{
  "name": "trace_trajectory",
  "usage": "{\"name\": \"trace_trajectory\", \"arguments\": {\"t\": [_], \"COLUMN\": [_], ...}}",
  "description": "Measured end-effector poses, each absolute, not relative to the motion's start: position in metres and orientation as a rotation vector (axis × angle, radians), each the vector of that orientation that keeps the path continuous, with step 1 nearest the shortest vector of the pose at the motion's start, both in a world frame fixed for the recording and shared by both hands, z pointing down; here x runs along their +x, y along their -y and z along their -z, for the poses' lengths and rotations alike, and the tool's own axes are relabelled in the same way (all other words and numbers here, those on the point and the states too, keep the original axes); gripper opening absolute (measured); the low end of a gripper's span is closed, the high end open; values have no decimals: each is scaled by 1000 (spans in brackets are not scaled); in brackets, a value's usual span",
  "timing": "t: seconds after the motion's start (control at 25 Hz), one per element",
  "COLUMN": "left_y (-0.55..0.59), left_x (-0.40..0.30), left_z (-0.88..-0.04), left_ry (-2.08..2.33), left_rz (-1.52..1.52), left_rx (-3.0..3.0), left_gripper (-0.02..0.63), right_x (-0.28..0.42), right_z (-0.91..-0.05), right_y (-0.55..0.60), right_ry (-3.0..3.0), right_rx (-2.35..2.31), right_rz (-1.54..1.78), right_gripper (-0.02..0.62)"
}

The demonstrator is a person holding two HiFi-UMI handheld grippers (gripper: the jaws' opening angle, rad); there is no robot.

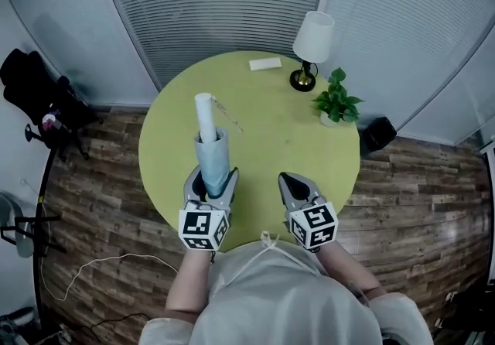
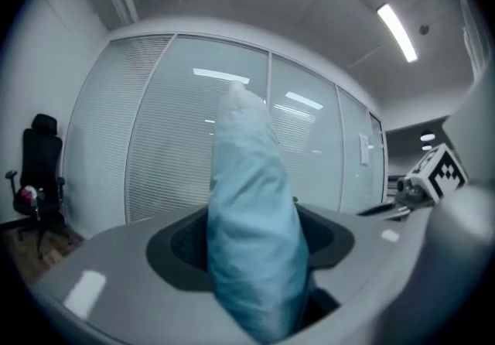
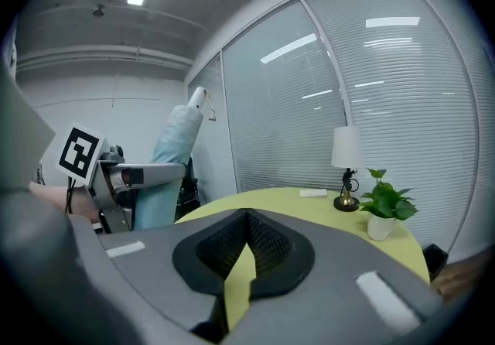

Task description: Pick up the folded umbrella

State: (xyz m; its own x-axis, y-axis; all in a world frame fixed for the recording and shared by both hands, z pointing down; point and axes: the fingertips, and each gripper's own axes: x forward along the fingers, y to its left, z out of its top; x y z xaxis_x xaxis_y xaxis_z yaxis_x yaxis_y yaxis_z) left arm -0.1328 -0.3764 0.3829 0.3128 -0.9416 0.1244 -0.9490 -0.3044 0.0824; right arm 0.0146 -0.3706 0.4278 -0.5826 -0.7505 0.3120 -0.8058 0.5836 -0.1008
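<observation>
My left claw (image 1: 210, 181) is gripping the folded umbrella (image 1: 212, 152), whose long axis stands nearly upright across the jaws above the near-left part of the tabletop (image 1: 278, 127), with my closed, empty right claw (image 1: 292, 181) near on its right.

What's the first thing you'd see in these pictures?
The pale blue folded umbrella stands out first, sticking up from the left claw that grips it above the round yellow-green table. Next come the white lamp and the small green plant at the table's far edge.
</observation>
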Motion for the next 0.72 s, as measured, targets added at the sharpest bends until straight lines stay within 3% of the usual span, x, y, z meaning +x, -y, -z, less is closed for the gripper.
{"name": "trace_trajectory", "arguments": {"t": [0.72], "left_y": [378], "left_x": [-110], "left_z": [-382], "left_ry": [1698], "left_rz": [-98], "left_rx": [2436], "left_gripper": [293], "right_x": [5], "right_z": [-405], "right_y": [367], "right_ry": [2637], "right_rx": [1226], "right_rz": [-273], "right_gripper": [-2]}}
